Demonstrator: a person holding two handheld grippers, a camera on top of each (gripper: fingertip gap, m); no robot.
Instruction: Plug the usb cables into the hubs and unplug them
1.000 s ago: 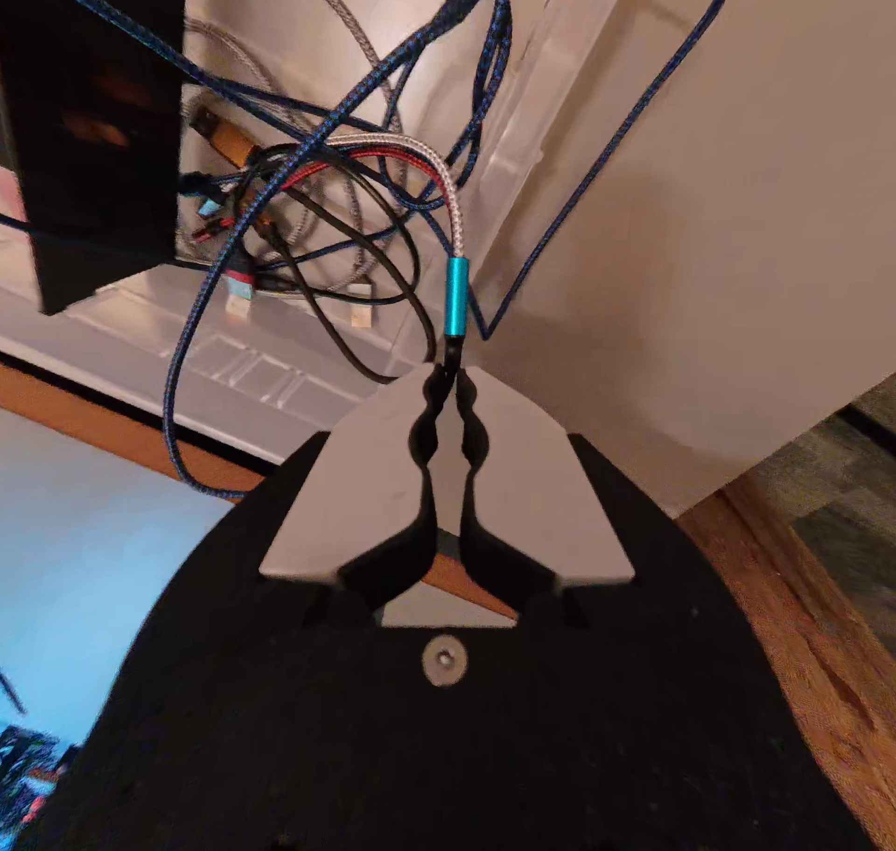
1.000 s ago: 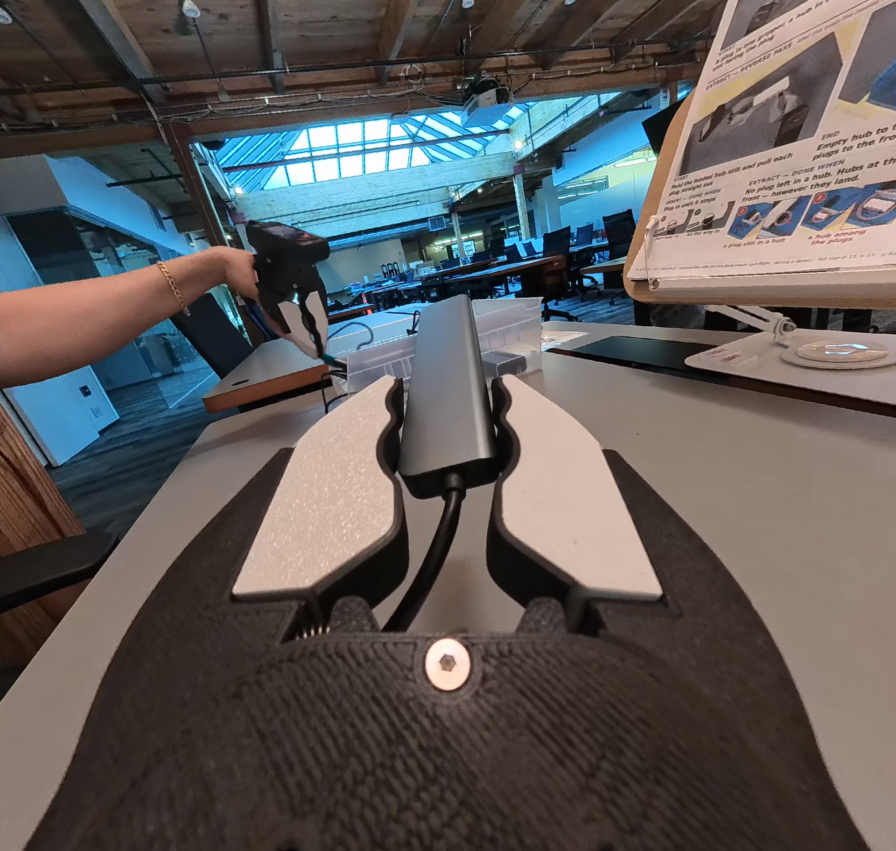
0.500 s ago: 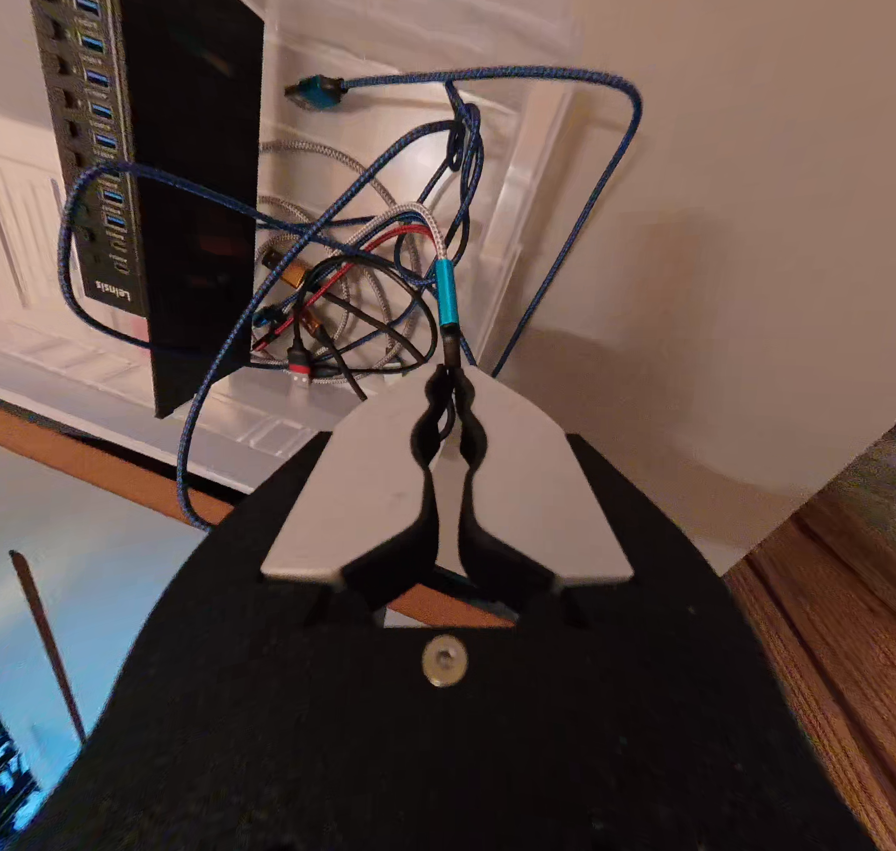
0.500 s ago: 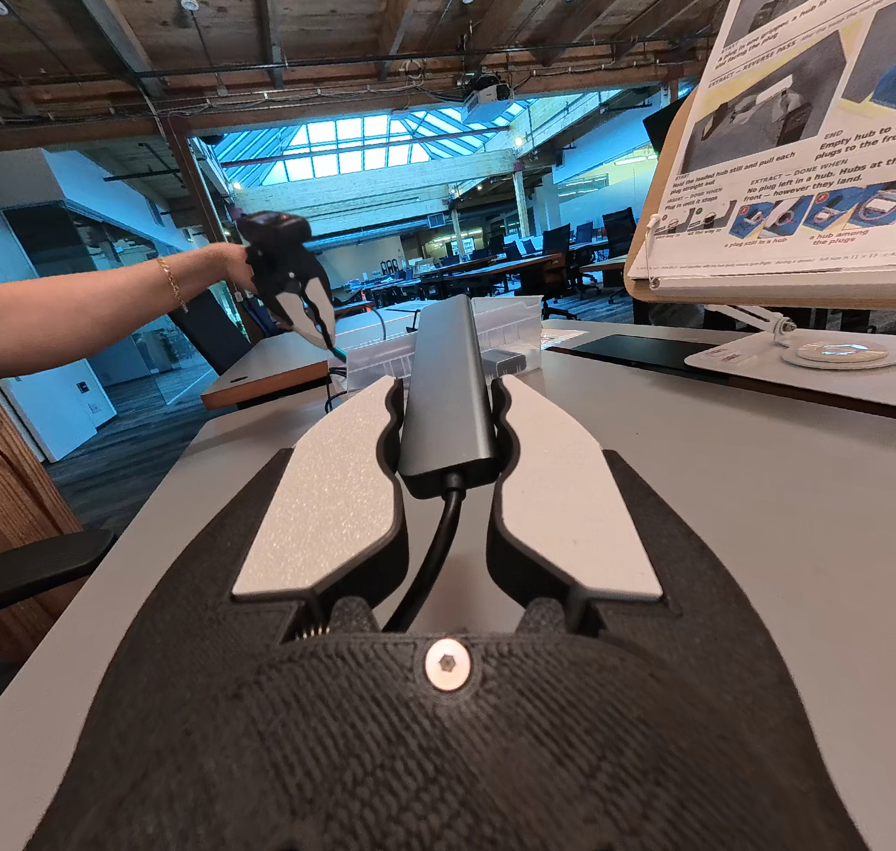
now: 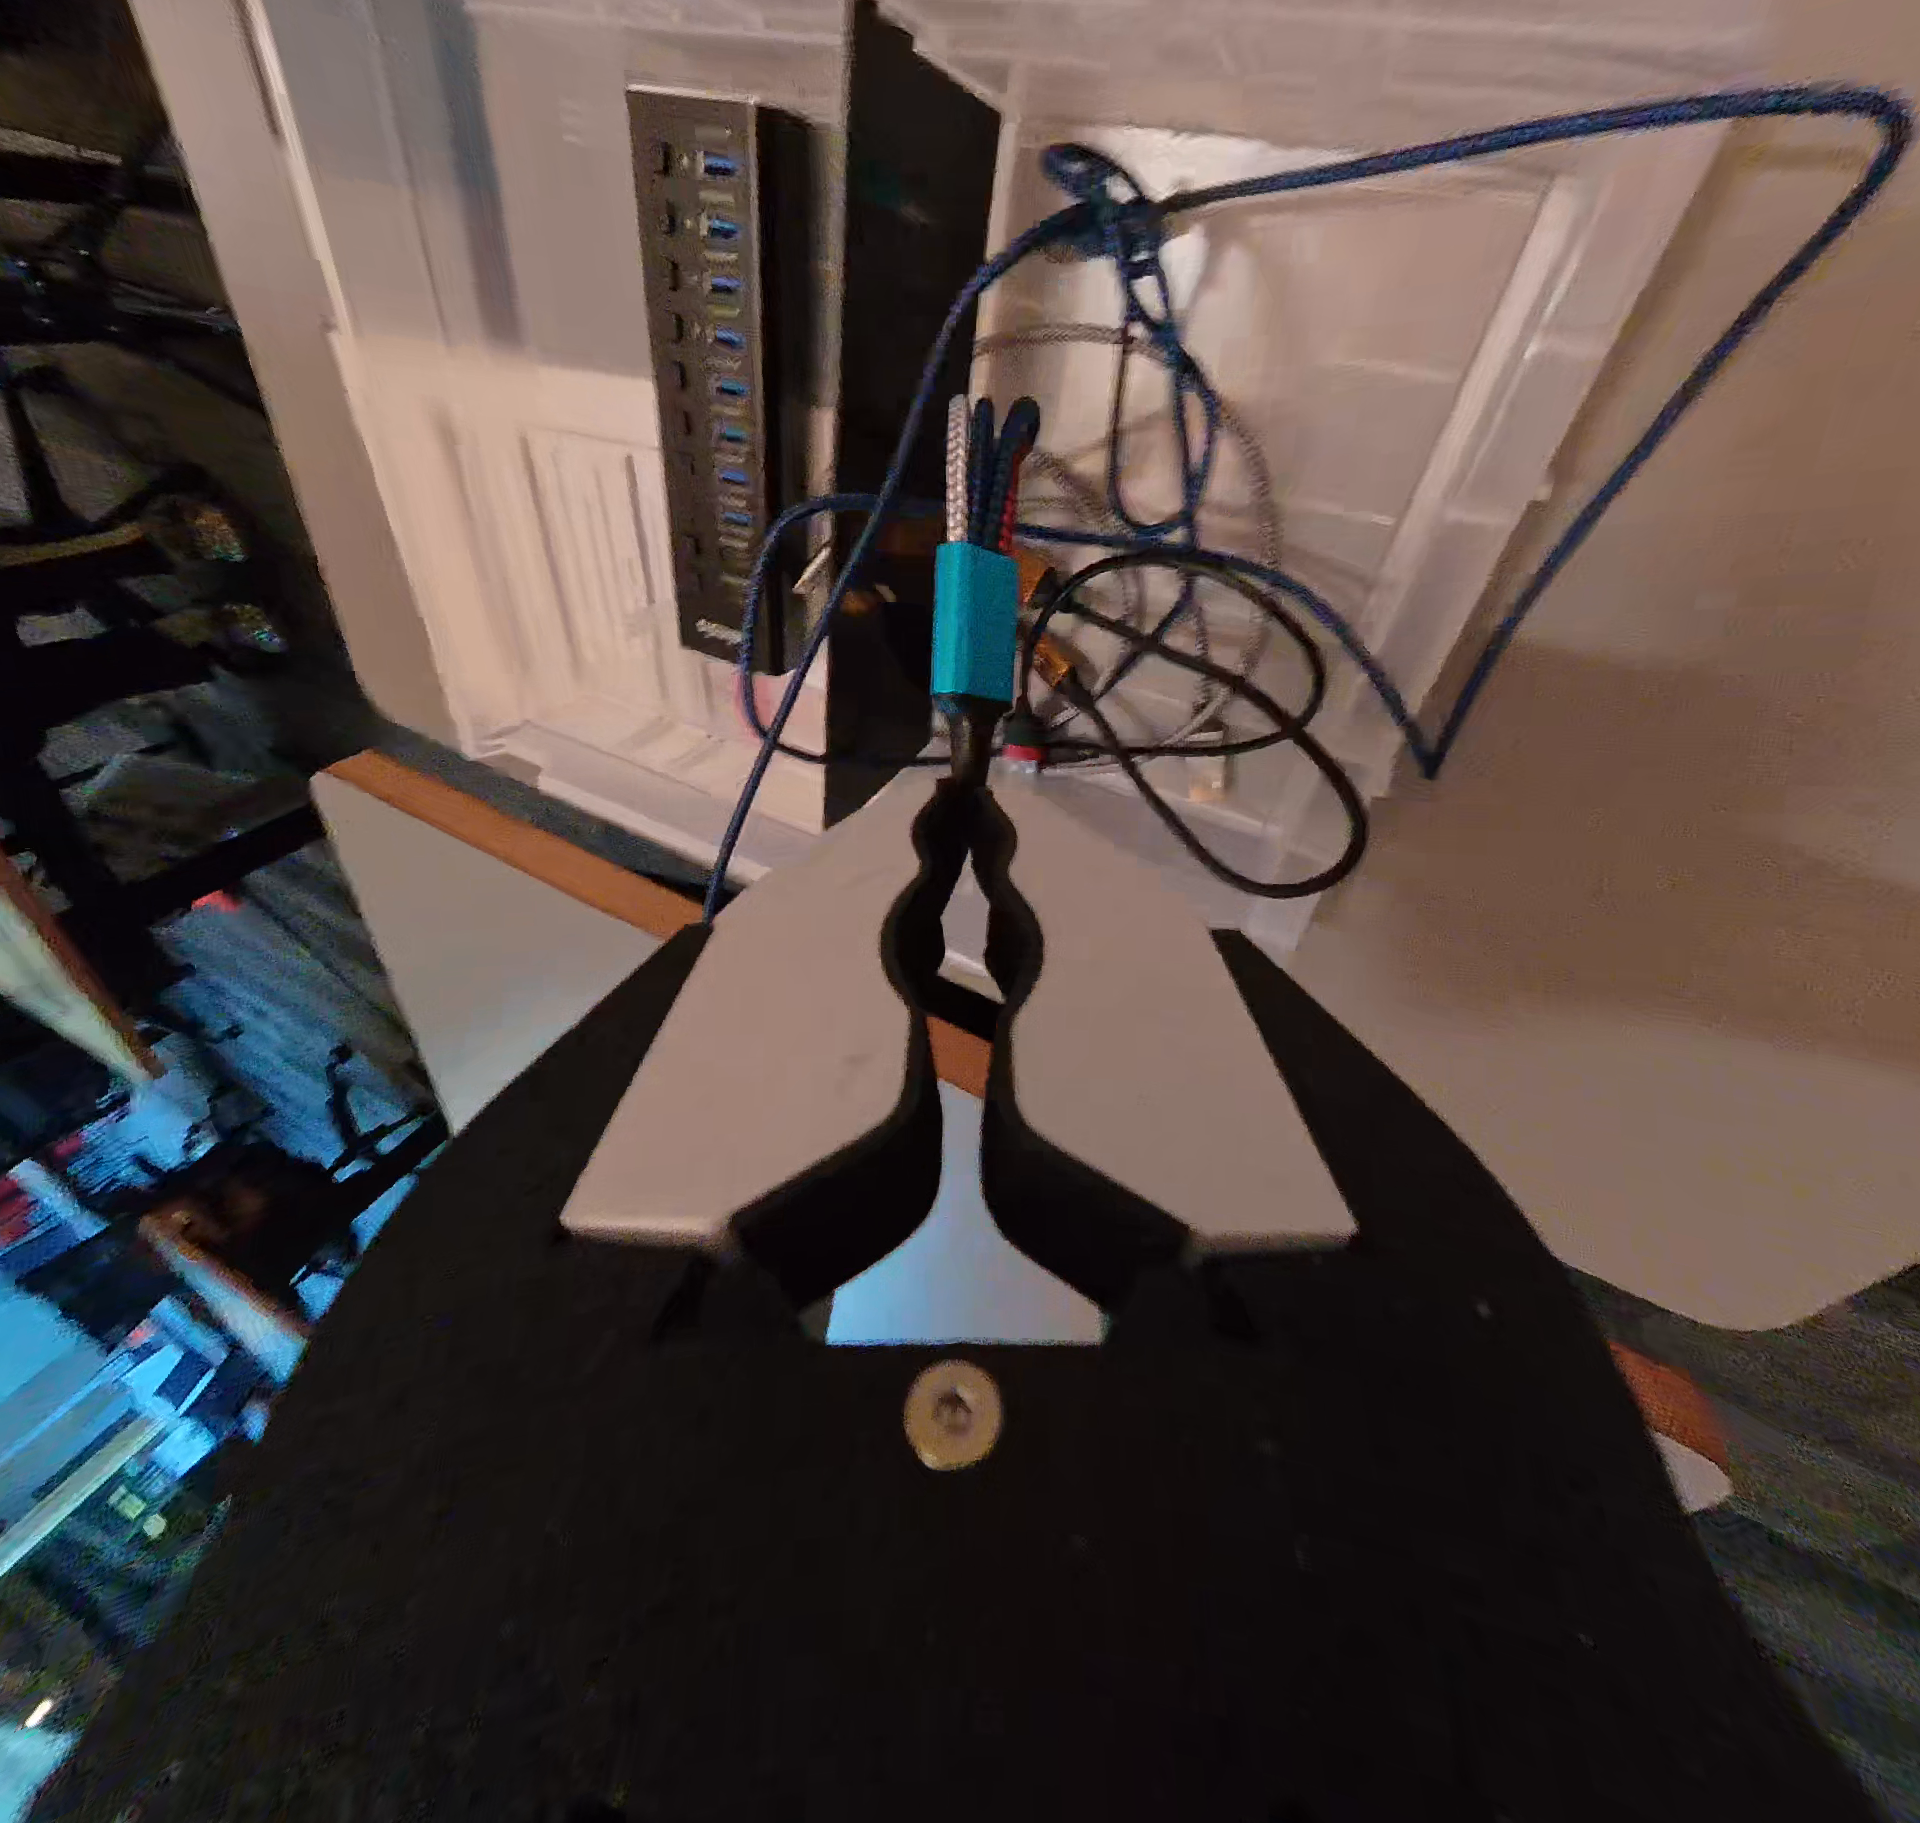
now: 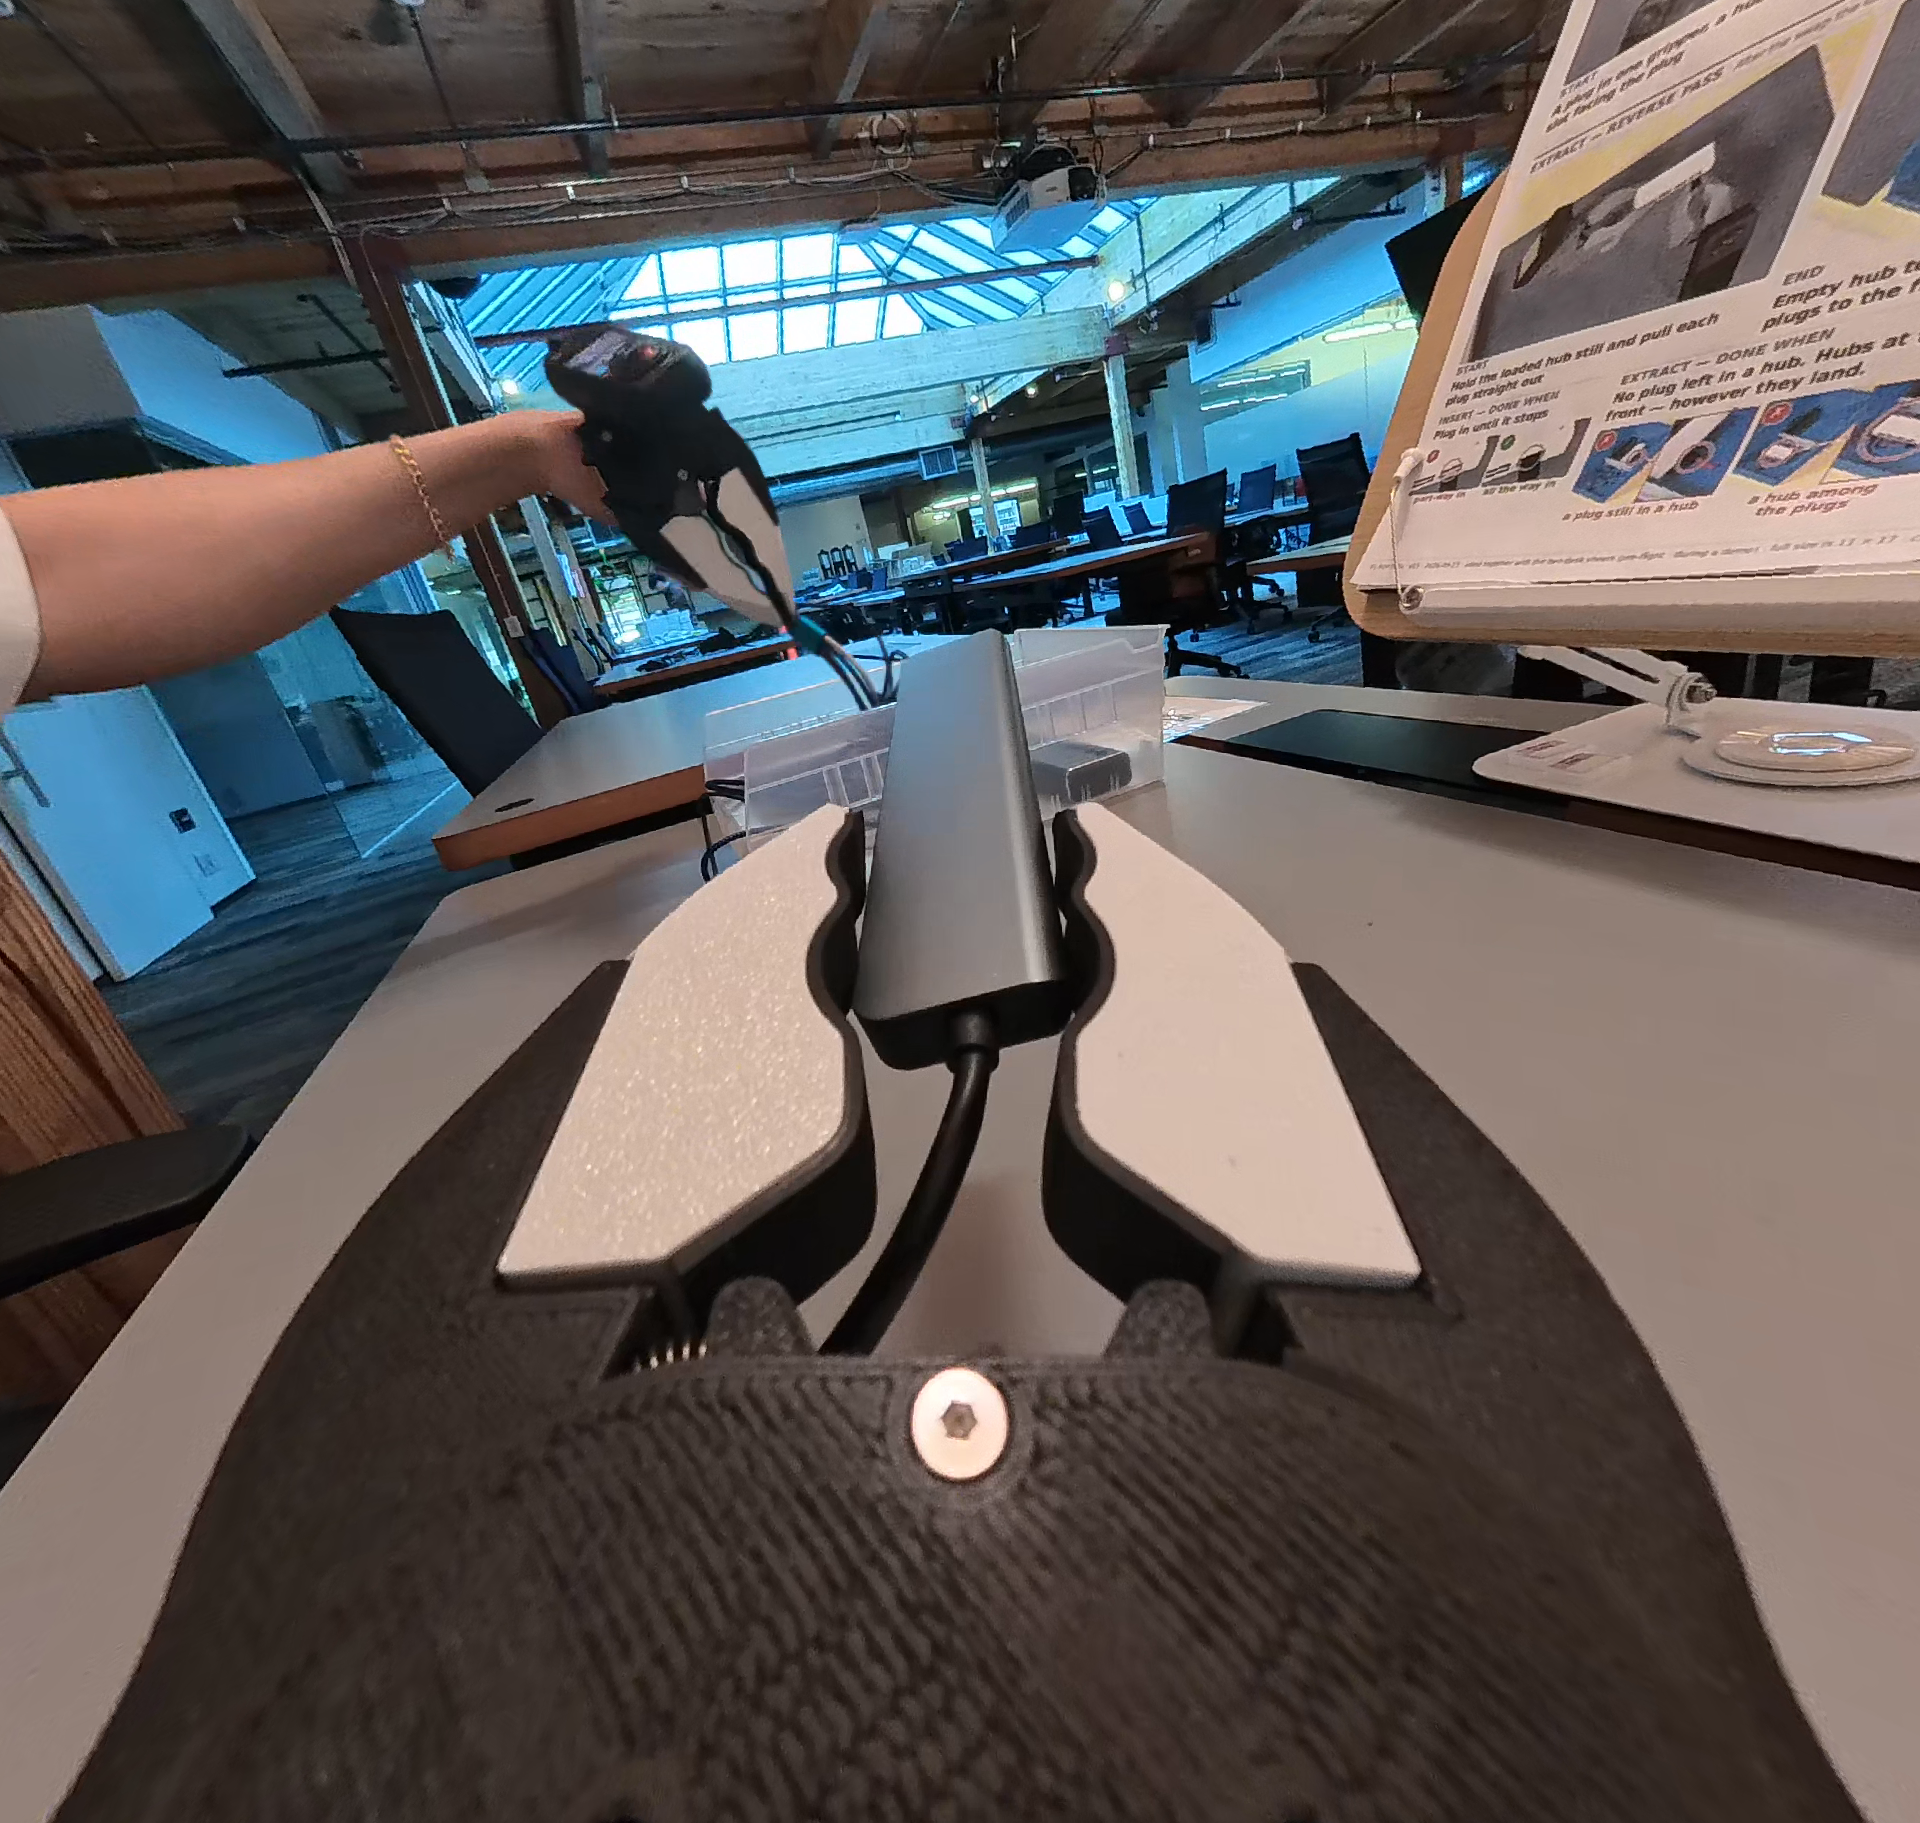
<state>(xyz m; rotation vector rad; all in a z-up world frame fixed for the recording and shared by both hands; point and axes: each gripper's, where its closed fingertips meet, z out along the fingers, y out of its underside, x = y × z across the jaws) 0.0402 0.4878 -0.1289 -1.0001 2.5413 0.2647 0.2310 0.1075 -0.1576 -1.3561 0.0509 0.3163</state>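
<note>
So the right gripper has its fingers pinching a slim grey hub just over the table, probably to keep it steady for plugging. Its long axis runs straight ahead between the fingers, tail cord toward the camera. The left gripper is held above the clear bin, fingers pressed on a cable just behind its teal plug, lifting it from the tangle. That plug's long axis lines up with the fingers.
</note>
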